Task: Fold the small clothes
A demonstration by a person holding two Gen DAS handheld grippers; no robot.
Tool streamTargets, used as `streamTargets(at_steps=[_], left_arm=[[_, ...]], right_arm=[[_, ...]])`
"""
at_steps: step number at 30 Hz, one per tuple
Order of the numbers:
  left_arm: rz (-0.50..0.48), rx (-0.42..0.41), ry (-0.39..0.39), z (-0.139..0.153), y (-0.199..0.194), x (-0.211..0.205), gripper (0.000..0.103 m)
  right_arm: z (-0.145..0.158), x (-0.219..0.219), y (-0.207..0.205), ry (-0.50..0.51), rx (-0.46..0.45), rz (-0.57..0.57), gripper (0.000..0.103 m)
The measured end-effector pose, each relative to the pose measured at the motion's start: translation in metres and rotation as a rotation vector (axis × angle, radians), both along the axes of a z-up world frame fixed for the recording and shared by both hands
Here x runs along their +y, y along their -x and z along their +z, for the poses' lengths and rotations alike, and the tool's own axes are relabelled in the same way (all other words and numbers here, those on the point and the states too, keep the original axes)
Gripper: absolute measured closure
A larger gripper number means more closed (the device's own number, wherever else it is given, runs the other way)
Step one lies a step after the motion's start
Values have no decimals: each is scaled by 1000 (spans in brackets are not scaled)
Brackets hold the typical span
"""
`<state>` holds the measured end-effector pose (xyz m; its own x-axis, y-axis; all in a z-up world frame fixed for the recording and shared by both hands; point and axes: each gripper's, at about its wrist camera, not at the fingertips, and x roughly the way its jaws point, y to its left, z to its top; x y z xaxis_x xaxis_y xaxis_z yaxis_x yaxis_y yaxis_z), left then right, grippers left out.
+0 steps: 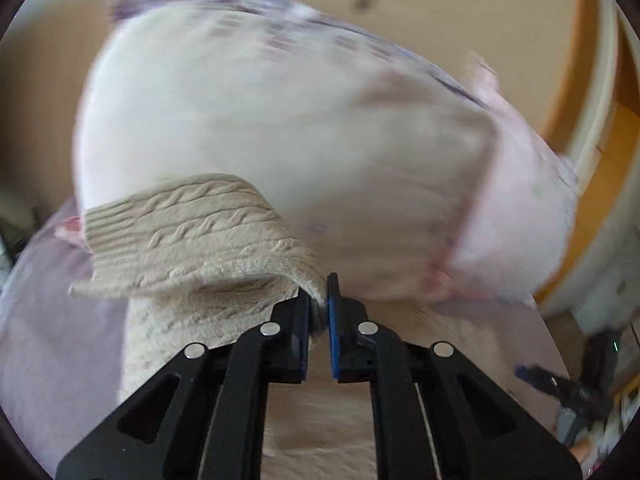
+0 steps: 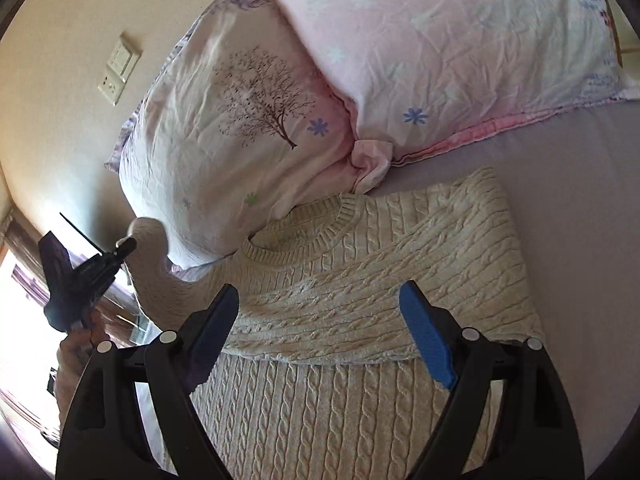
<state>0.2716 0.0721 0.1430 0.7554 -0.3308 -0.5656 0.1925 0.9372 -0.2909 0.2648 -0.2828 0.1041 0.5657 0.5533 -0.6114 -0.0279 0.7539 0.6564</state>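
A cream cable-knit sweater [image 2: 360,280] lies on the bed with its collar toward the pillows and one sleeve folded across its chest. My left gripper [image 1: 319,300] is shut on the sweater's other sleeve [image 1: 192,236] and holds it lifted in the air. In the right wrist view that gripper [image 2: 120,250] shows at the left with the sleeve [image 2: 150,264] hanging from it. My right gripper [image 2: 320,304] is open and empty, hovering just above the sweater's middle.
Two pale pink pillows [image 2: 240,128] [image 2: 460,40] lie at the head of the bed, touching the sweater's collar. A lilac sheet [image 2: 580,220] covers the mattress to the right. A beige wall with a switch plate [image 2: 118,68] stands at the left.
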Motion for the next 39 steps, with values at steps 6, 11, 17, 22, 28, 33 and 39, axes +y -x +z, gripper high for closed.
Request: streamTargets(at_steps=[6,11,17,22,28,33,39], left_arm=[[-290,90,-252,-70,59,-119,63],[-131,157,-112,-72,71,-47,51],[-4,186,-121,-71,92,3,45],[17,202,-110,-75,109,17,39],[44,212,-97,-77,118,37,38],[26,231,-75,-84,129,50,36],[-6,261,-69,-96,159,67,25]], right_arm=[[-26,-22,-1,-68,110,-18,19],[-33,-19,-21,-52,133,-15,37],[-36,22,-86,-5,176,-18,37],[-51,69,-129,162,205,-24,55],[-52,31,-96,65,135,-160,96],[-37,-24,-6,-21,130,-252,84],[-43,-59,81,49,184,-212,31]])
